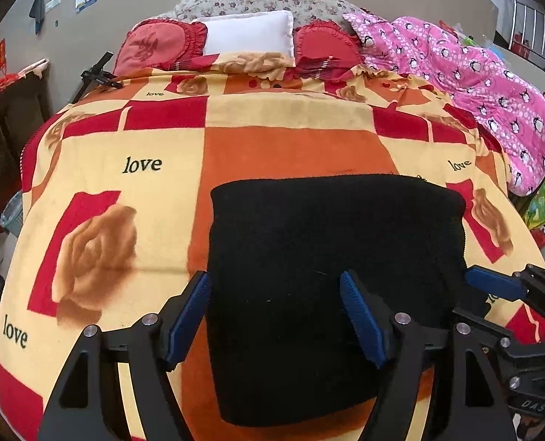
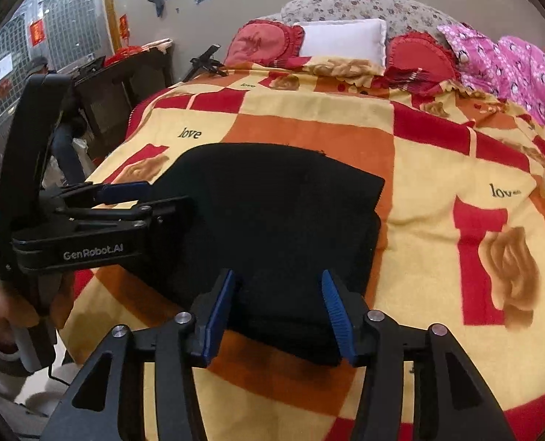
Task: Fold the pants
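We are holding the left gripper [image 1: 276, 316] spread wide over the near left part of the black pants [image 1: 331, 250], which are lying folded flat on the patterned blanket [image 1: 125, 191]. To the right, we are keeping the right gripper [image 2: 278, 308] released too, its jaws hanging parted above the pants' near edge.

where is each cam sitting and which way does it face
Left wrist: on the left claw, facing the headboard pillows over the folded black pants; its open blue fingers show, and the right claw enters at right.
Right wrist: on the right claw, facing the same way; its open fingers straddle the pants' near edge, with the left claw and the person's hand at left.
Shared: pants, blanket, white pillow.
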